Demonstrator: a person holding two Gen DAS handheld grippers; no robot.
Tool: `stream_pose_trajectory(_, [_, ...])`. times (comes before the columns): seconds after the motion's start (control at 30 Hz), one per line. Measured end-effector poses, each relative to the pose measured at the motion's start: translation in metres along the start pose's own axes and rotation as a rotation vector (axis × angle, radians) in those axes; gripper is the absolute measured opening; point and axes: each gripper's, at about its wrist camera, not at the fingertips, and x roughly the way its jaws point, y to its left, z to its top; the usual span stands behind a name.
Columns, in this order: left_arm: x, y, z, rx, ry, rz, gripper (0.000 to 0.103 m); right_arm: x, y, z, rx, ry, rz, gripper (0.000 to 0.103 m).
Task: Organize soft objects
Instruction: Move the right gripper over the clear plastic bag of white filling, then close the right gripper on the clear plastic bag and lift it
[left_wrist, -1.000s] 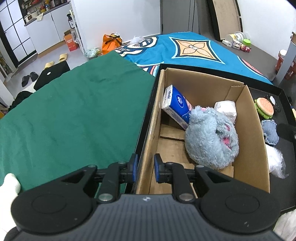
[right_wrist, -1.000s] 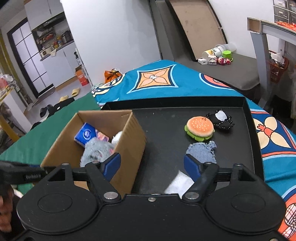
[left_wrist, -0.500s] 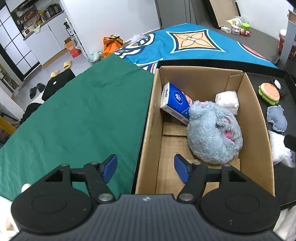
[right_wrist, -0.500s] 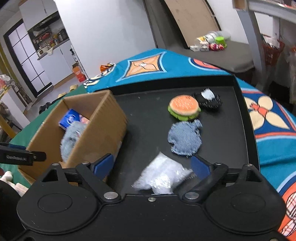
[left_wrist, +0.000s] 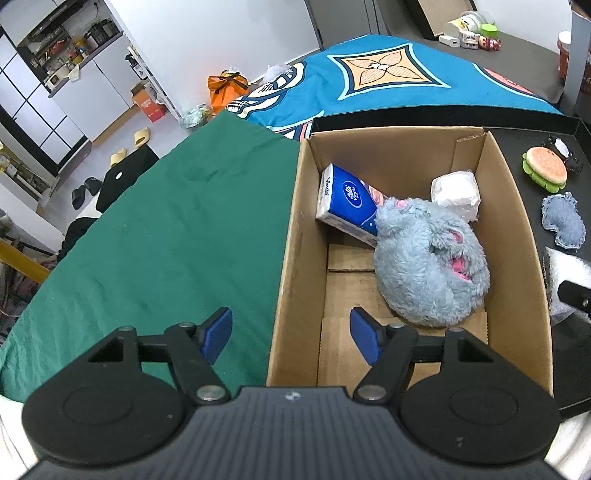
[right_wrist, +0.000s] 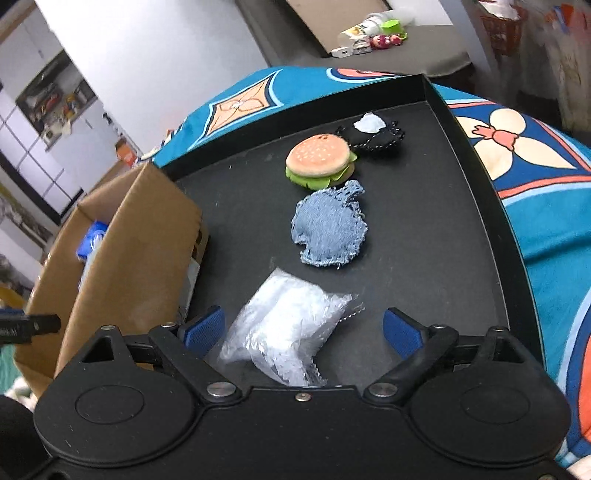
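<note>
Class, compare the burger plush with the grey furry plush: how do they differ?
The burger plush lies on the black tray; the grey furry plush sits inside the cardboard box. The burger plush is small, smooth and multicoloured; the grey furry plush is much larger and shaggy. Both are soft toys that nothing is holding.

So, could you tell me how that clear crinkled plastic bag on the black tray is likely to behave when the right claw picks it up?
The plastic bag looks thin and crumpled, so it will probably sag and deform. Its glossy film may slip between the pads. It seems light for its size.
</note>
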Motion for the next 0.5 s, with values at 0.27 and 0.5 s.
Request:
stream_pose_trajectory(0.27, [-0.004,-0.010,0.001,0.029,0.003,0.031,0.069,-0.004,-0.011,0.004,0.006,-0.006,-0.039,0.075])
stream_pose_trajectory(0.5, [-0.011,-0.019,0.004,0.052,-0.008,0.023,0.069,-0.005,-0.014,0.005,-0.011,0.000,-0.044,0.066])
